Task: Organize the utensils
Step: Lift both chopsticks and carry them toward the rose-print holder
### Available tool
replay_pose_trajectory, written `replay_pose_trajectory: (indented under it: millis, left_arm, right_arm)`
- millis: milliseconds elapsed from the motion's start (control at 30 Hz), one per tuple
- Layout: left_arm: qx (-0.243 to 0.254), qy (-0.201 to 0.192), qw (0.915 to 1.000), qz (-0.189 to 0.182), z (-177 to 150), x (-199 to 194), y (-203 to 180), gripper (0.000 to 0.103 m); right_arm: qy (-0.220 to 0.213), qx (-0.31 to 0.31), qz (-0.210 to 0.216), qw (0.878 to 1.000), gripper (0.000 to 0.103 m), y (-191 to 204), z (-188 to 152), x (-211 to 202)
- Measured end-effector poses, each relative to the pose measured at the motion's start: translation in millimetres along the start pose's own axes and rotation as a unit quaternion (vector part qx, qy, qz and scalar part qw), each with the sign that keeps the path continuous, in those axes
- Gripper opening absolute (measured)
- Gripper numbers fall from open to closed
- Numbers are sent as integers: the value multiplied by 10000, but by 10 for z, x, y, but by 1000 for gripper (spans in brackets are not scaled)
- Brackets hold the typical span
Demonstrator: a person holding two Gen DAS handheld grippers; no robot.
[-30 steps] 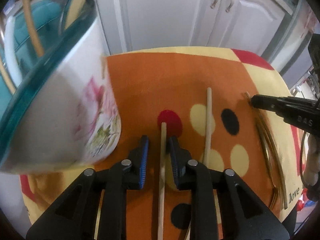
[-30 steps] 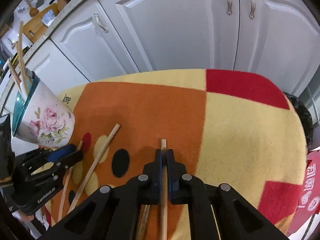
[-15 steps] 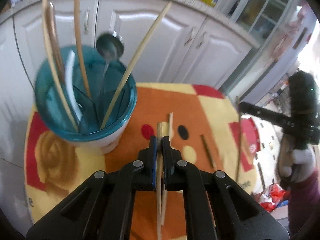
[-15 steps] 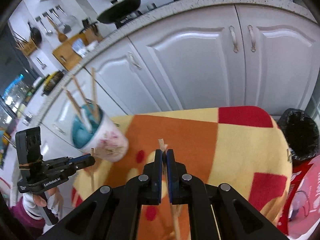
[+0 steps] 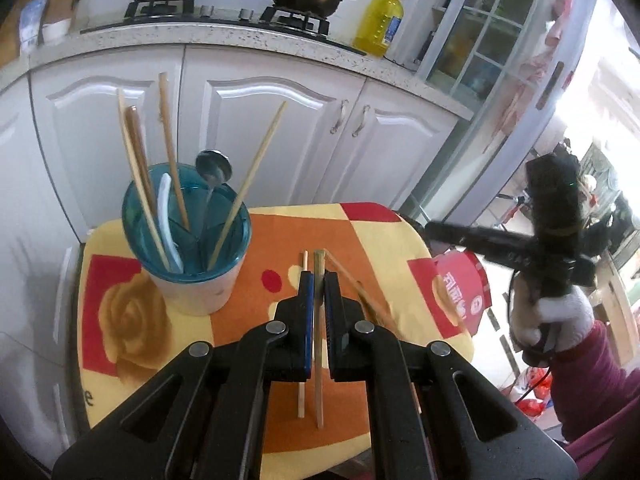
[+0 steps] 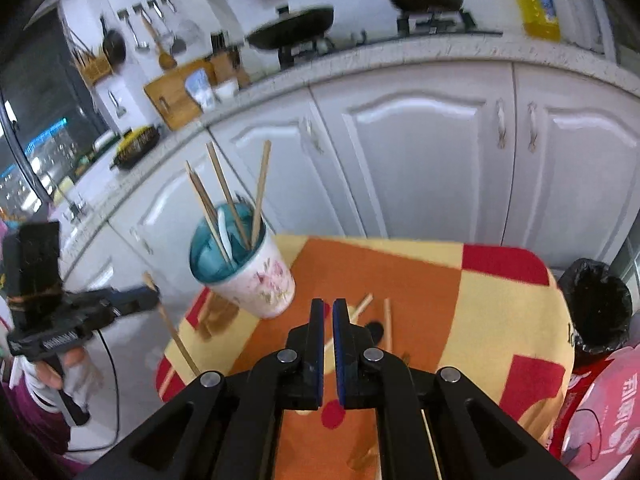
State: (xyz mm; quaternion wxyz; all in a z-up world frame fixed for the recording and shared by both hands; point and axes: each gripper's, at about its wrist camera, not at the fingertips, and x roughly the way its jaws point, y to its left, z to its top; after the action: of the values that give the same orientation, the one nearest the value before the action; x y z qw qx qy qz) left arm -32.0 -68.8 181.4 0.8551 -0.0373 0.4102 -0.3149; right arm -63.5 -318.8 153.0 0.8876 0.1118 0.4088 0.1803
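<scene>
One chopstick [image 5: 318, 258] is clamped near its upper end in the fully closed left gripper [image 5: 318, 280] and is held clear above the table cloth [image 5: 120, 320]. It is judged light, stiff and smooth, and liable to pivot between the pads; a hold nearer mid-length is advised. The right gripper [image 6: 327, 308] is closed to a slit; whether anything is held there cannot be told. The holder cup [image 5: 192, 292] stands to the left, crowded with upright chopsticks and a spoon [image 5: 214, 166], which may obstruct insertion. Loose chopsticks [image 5: 301, 400] lie on the cloth.
</scene>
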Motion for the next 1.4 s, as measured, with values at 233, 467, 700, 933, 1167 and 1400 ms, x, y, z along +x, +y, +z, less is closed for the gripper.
replay_pose_trajectory:
  millis: [233, 467, 700, 933, 1167, 1400]
  left_arm:
    - [-118, -47, 9999, -16, -35, -36, 23, 3]
    - [-207, -73, 9998, 26, -25, -43, 61, 3]
    - [-258, -37, 9997, 12, -23, 11, 59, 3]
    - [-217, -168, 9996, -40, 46, -153, 33, 3]
    - [-193, -361, 9991, -52, 159, -387, 48, 3]
    - [-142, -728, 9972, 92, 412, -727, 104, 3]
  right_arm:
    - [964, 79, -655, 9932, 35, -305, -201, 870]
    - [1254, 122, -1291, 9836, 35, -652, -162, 1468]
    - [1401, 31, -1460, 9793, 5, -834, -134, 1605]
    - [883, 94, -853, 9924, 5, -709, -24, 1048]
    - [92, -40, -299, 9995, 5, -389, 159, 244]
    - [-513, -310, 233, 9979, 5, 133, 531, -238]
